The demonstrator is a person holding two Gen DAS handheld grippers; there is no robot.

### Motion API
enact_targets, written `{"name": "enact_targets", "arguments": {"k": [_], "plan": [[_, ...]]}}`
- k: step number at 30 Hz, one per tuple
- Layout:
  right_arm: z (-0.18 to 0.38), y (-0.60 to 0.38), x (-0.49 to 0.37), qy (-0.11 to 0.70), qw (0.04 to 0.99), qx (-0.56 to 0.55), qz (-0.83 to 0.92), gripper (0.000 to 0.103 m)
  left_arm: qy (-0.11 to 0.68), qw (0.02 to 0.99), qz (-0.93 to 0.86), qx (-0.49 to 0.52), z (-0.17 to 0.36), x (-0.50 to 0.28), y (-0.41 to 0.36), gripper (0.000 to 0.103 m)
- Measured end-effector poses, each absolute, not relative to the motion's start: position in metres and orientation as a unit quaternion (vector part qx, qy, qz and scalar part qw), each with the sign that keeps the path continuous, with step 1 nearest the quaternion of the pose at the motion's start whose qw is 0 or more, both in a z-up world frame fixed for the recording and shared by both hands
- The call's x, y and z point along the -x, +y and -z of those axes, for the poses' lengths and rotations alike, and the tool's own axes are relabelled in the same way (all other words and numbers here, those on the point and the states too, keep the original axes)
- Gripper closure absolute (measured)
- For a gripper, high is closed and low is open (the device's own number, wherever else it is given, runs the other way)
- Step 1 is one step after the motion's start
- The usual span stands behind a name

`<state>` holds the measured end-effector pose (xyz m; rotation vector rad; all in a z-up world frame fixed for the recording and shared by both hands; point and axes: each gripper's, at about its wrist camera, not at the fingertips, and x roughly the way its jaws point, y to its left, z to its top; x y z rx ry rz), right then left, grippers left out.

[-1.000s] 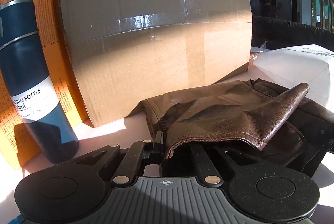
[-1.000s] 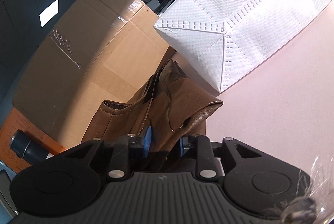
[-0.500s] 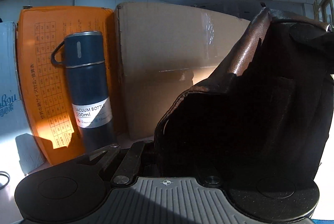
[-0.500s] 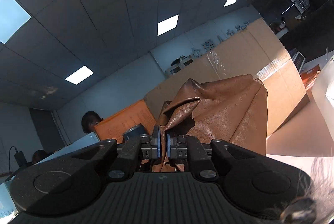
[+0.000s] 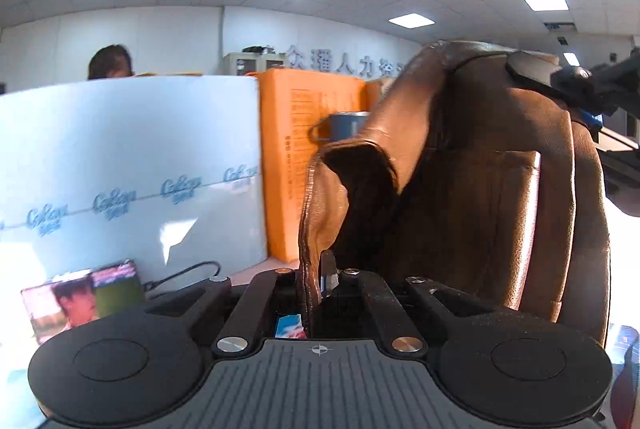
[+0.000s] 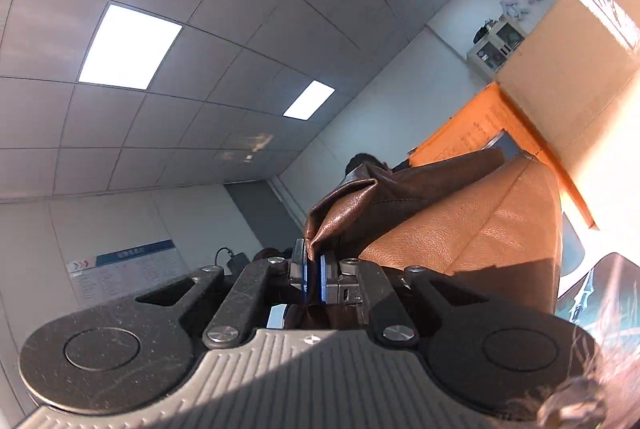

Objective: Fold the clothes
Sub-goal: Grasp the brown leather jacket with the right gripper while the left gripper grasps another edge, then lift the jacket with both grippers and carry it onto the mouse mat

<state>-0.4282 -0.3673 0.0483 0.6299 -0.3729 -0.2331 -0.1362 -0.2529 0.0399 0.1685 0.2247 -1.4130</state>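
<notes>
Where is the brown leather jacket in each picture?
Left wrist view: the brown leather jacket fills the middle and right, its edge pinched in the left gripper.
Right wrist view: the jacket sits at middle right, clamped in the right gripper.
Shared landmark: the orange box behind the jacket in both.

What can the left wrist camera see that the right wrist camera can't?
Only the left wrist view shows the pale blue box with blue writing, the photo card in front of it, the black cable, and the right gripper pinching the garment's far upper edge.

Only the right wrist view shows the big cardboard box and the wall notice board.

Both show the brown leather garment clamped in shut jaws, the orange package, the blue bottle, ceiling lights, and the left gripper only in its own view.
</notes>
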Motion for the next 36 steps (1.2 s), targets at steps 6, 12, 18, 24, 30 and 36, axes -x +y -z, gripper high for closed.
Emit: {"name": "enact_targets", "arguments": {"k": [6,12,18,24,30,36], "plan": [[-0.047,-0.344,0.421,-0.148,0.926,-0.335,0.09,0.097,0.175,0.788,0.59,-0.019,-0.026,0.099,-0.185,0.101],[-0.048,-0.343,0.411,-0.136,0.91,-0.381,0.092,0.097,0.234,0.812,0.532,0.061,-0.009,0.059,-0.132,0.097],[-0.034,-0.375,0.403,-0.124,0.885,-0.422,0.152,0.097,0.286,0.821,0.488,0.074,0.013,0.032,-0.111,0.093],[-0.022,-0.4,0.411,-0.135,0.863,-0.452,0.181,0.097,0.344,0.785,0.505,0.104,0.028,0.014,-0.108,0.098],[-0.03,-0.395,0.427,-0.168,0.868,-0.432,0.178,0.097,0.35,0.782,0.503,0.112,0.026,0.009,-0.103,0.098],[-0.013,-0.377,0.458,-0.146,0.881,-0.399,0.209,0.097,0.365,0.799,0.472,0.068,0.036,0.001,-0.107,0.095]]}}
